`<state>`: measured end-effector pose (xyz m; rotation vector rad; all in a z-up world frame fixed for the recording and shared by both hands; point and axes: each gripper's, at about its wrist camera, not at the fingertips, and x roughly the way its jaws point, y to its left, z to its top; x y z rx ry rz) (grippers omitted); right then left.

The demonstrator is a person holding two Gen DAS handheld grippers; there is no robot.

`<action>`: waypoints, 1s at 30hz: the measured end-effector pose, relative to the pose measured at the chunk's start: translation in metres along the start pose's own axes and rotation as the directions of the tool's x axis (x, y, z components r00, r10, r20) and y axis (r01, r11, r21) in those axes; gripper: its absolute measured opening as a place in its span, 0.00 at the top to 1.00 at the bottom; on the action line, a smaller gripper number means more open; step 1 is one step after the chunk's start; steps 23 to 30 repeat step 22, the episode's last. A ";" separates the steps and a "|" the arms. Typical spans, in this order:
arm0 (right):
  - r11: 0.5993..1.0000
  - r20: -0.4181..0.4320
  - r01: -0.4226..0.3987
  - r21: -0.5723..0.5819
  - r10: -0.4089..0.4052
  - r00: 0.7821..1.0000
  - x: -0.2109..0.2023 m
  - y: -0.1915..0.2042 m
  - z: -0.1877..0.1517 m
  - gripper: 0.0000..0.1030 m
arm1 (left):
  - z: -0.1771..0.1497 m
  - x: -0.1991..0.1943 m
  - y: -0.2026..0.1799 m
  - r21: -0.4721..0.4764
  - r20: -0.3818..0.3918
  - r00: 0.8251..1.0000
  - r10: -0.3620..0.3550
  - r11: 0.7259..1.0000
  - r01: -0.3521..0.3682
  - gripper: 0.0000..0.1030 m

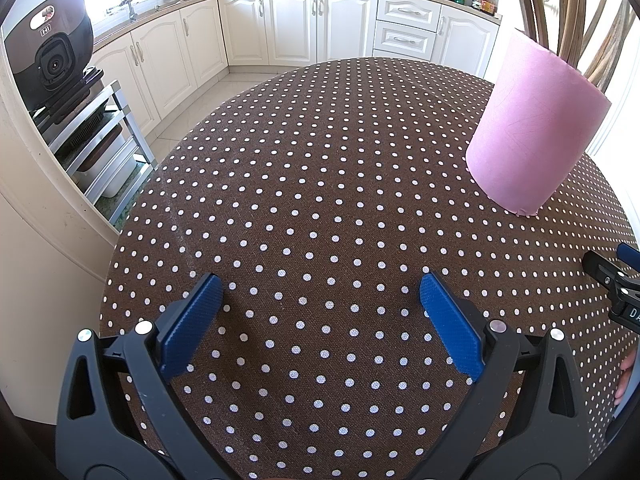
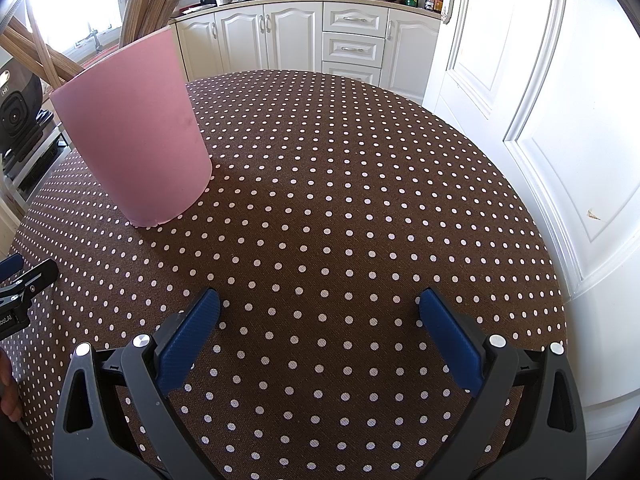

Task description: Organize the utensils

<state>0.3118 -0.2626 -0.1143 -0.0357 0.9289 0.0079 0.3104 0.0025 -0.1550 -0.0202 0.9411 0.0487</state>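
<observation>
One pink holder upright on dotted table, wooden utensils inside, both claws spread wide, empty.

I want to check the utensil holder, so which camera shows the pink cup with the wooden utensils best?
The right wrist view: the pink cup shows whole, rim to base, with the wooden utensils rising from it. In the left wrist view the pink cup sits near the right edge, and its utensils run out of frame.

L claw: jaws wide, empty | R claw: jaws wide, empty
</observation>
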 end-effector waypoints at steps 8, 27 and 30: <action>1.000 0.000 0.000 0.000 0.000 1.000 0.000 0.000 0.000 0.07 | 0.000 0.000 0.000 0.000 0.000 1.000 0.000 1.000 0.000 0.06; 1.000 0.000 -0.001 0.001 0.001 1.000 0.002 -0.001 -0.002 0.07 | 0.000 0.001 0.001 -0.002 -0.001 1.000 -0.003 1.000 0.003 0.06; 1.000 0.000 -0.001 0.001 0.001 1.000 0.002 -0.001 -0.002 0.07 | 0.000 0.001 0.001 -0.002 -0.001 1.000 -0.003 1.000 0.003 0.06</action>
